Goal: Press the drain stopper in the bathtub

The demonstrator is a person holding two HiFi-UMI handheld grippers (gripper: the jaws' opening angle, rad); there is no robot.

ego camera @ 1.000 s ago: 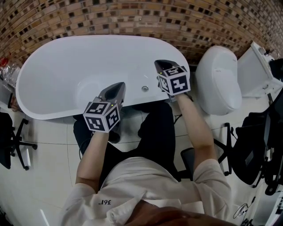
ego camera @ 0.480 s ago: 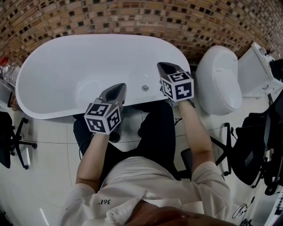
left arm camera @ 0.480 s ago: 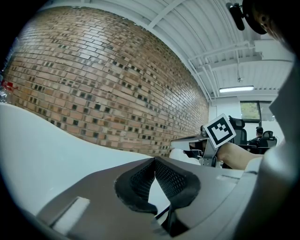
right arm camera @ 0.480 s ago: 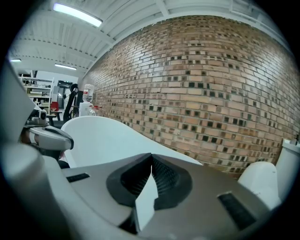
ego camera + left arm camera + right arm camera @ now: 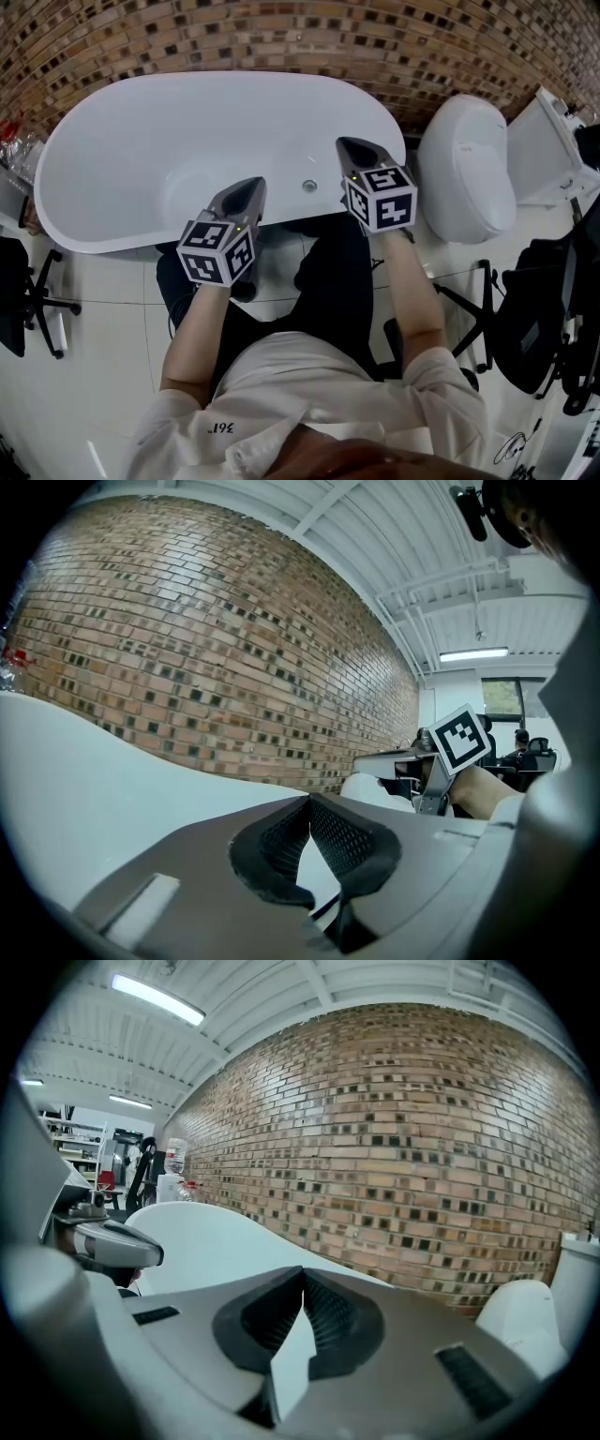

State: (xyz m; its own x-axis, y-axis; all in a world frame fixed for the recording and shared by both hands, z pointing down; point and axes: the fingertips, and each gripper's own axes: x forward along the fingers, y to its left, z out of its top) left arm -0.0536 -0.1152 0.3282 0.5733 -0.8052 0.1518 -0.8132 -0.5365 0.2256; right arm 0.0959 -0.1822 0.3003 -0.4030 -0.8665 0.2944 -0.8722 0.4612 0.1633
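Bathtub (image 5: 131, 141), white oval, is the ref point for all positions; brick wall (image 5: 281, 37) runs behind its far rim.

- Off bathtub's left end: black office chair (image 5: 23, 300) on the pale tiled floor (image 5: 103, 309).
- left gripper (image 5: 251, 184): tip pokes over bathtub's near rim, left of mid-length; marker cube sits outside the rim, nearer the person. Own view: jaws closed, ribbed pads (image 5: 339, 838) meet at the tip (image 5: 309, 802), nothing btwn them. Same view has the white bathtub rim (image 5: 75, 780) at left w/ brick wall (image 5: 206, 667) beyond.
- drain stopper (image 5: 308, 187): small round metal disc, prob. the stopper, inside the bathtub just past the near rim, btwn the two gripper tips. Neither tip touches it.
- right gripper (image 5: 351, 146): over bathtub's right end, tip above the rim zone, clear of the stopper. Own view: jaws together at the tip (image 5: 302, 1273), holding nothing; white surface shows through the slit lower down. Bathtub (image 5: 206, 1232) at left of that view, brick wall (image 5: 394, 1147) behind.
- Just beyond bathtub's right end: white toilet (image 5: 466, 169), lid down; also seen at right of the right gripper view (image 5: 520, 1314).
- Person sits at bathtub's near side, forearms out toward the rim.
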